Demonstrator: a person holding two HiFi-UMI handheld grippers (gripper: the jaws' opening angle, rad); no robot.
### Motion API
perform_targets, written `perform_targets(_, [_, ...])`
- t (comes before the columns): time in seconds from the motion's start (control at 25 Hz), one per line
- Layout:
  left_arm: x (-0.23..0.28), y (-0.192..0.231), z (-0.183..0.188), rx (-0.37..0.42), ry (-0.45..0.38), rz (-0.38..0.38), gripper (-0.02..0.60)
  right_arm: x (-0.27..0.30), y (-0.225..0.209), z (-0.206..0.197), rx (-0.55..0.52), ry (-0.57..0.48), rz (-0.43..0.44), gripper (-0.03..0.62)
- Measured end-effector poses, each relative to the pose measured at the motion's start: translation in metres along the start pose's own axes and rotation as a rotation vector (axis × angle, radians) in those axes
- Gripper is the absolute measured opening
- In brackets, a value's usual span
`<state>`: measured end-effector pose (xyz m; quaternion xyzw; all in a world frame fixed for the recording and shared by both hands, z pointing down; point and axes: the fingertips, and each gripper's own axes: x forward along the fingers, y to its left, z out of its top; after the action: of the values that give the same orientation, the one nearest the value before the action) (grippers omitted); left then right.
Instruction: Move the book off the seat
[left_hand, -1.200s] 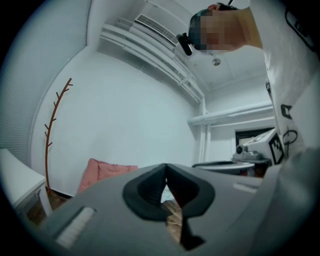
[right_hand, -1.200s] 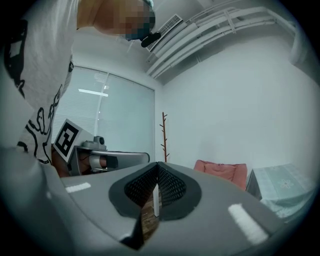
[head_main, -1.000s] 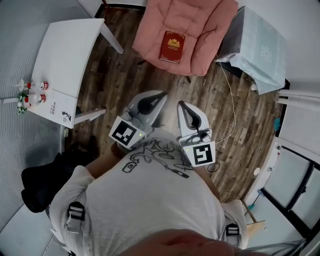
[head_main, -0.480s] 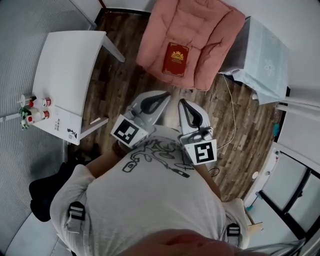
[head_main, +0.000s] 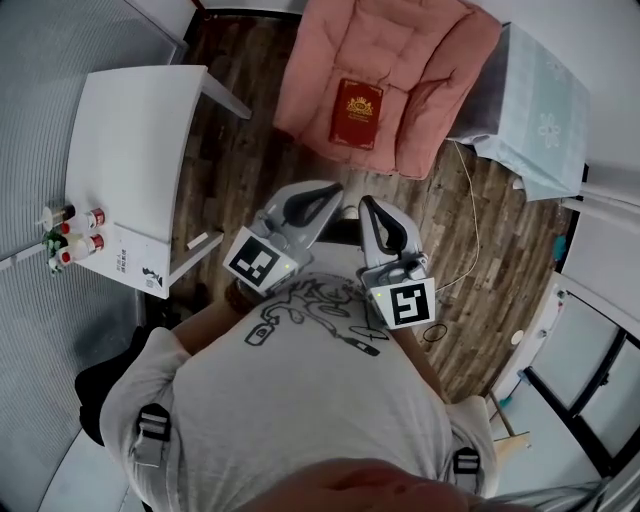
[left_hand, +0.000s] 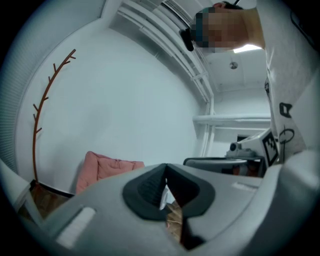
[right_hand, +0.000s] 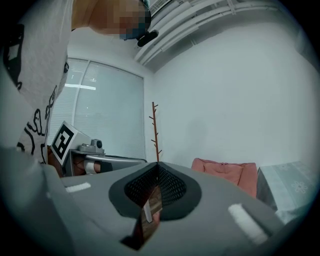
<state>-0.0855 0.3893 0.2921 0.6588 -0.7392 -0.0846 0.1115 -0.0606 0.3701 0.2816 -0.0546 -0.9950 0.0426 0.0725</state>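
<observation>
A dark red hardback book with a gold emblem on its cover lies flat on the seat of a pink quilted armchair, cover up, toward the seat's front edge. Nothing touches it.

The person, in a white printed T-shirt, holds both tools close to the chest, well apart from the chair and with bare dark wood-plank floor between. The grey left gripper and the grey right gripper point forward toward the chair, side by side and near each other. In the left gripper view the left gripper's black pads meet at the tip, the claw fully closed with nothing between the jaws. In the right gripper view the right gripper is closed in the same way and empty; only floor shows through the slot below the pads.

To the person's left stands a white rectangular table, with a few small red-capped bottles at its near left edge. To the right of the armchair, touching its side, is a stand draped in pale blue-green cloth. A thin white cable runs along the floor below that cloth. A brown branch-shaped coat stand rises against the white wall, left of the armchair in the right gripper view
</observation>
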Motion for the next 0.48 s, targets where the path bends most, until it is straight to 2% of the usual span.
perform_targets(0.2, [0.016,0.016,-0.007,-0.028,0.023,-0.001,0.003,0.012,-0.019,-0.008,0.022,0.029,-0.017,0.006])
perform_targets(0.48, [0.049,0.042,-0.009,-0.017,0.033,0.024,0.004,0.038,-0.053,-0.011,0.034,0.03,0.001,0.006])
